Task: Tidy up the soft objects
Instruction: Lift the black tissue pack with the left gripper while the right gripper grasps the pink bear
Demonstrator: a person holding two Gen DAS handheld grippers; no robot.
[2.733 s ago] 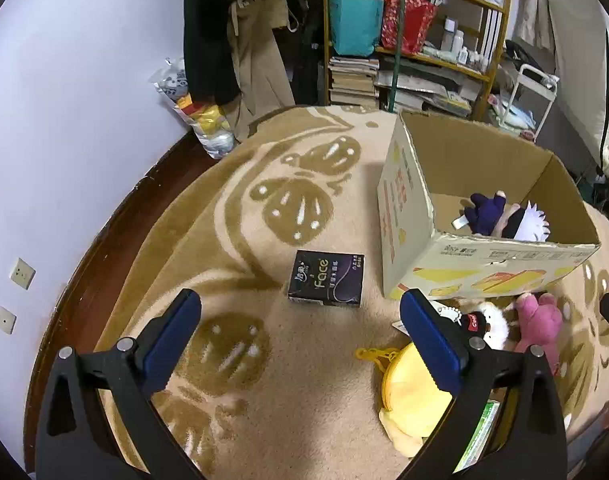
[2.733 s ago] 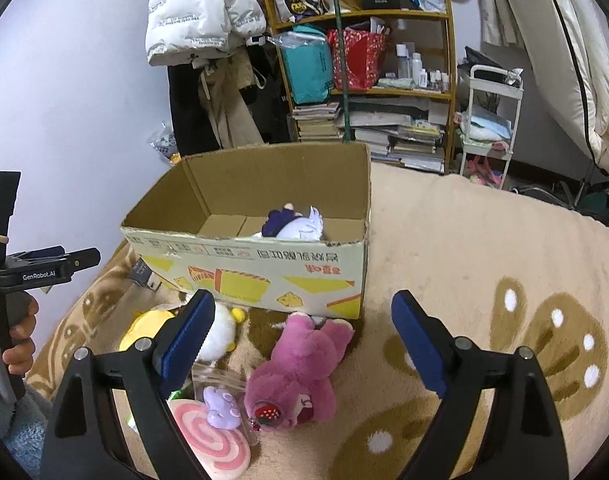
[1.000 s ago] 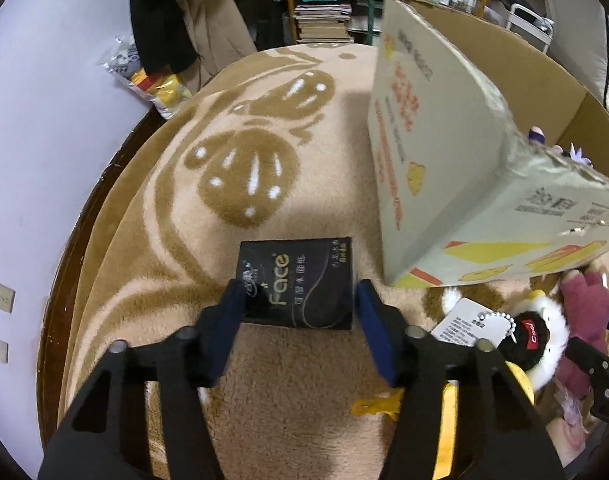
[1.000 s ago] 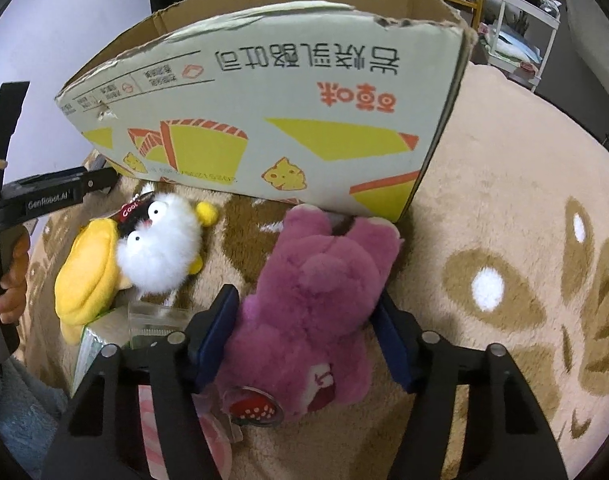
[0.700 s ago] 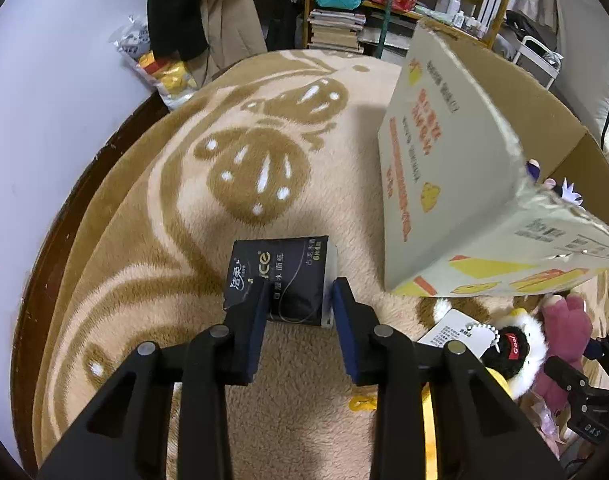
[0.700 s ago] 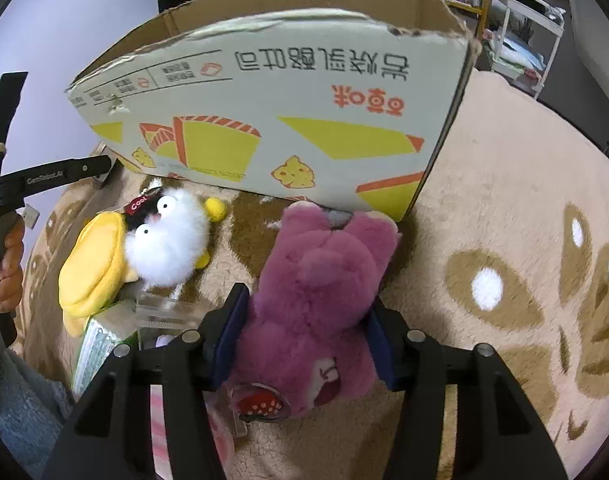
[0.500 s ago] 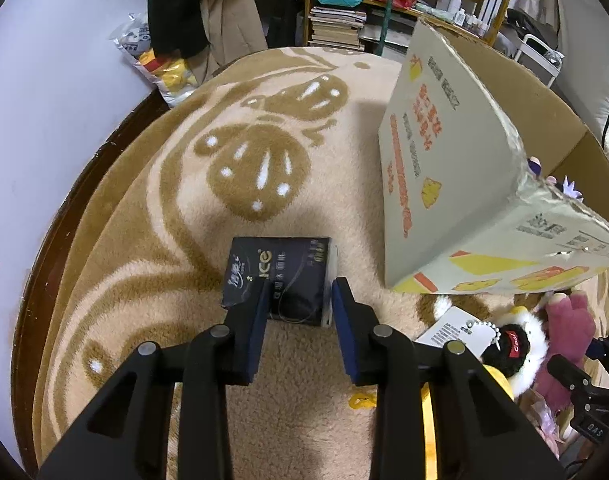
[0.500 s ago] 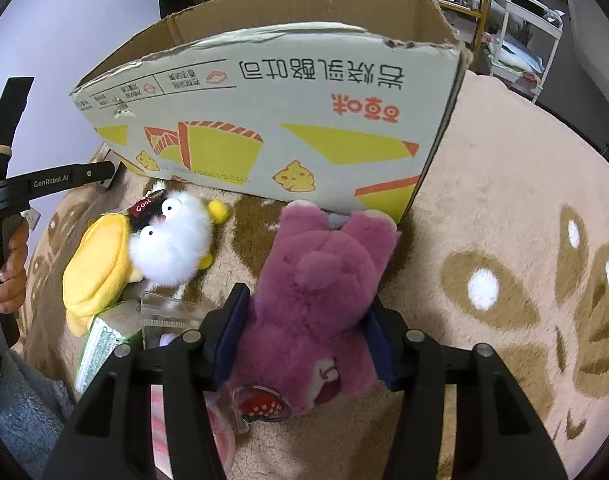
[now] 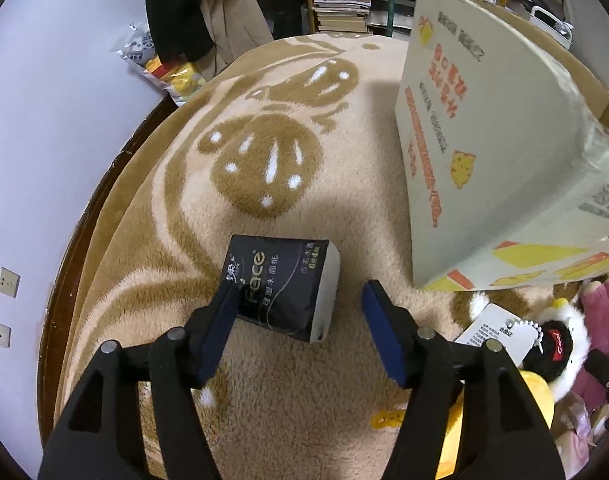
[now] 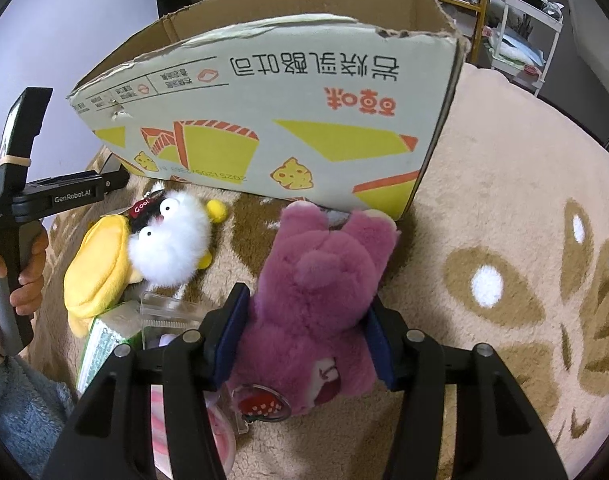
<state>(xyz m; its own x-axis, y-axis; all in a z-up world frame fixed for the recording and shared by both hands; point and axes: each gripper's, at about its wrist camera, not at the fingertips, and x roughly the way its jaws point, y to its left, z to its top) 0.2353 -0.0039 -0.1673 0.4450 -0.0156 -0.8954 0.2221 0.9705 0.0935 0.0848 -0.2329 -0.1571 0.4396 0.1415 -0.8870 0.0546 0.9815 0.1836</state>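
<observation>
The purple plush bear [image 10: 320, 292] lies on the rug in front of the cardboard box [image 10: 264, 128], squeezed between both pads of the right gripper [image 10: 304, 336]. The left gripper [image 9: 300, 320] is spread apart, its left pad touching a black tissue pack [image 9: 282, 284] (printed "Face"); the right pad stands clear.

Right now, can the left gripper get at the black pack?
Probably yes. The left gripper is open around the black pack; the left pad touches it, the right pad stands apart. Nothing lies between, and the box is off to the side.
</observation>
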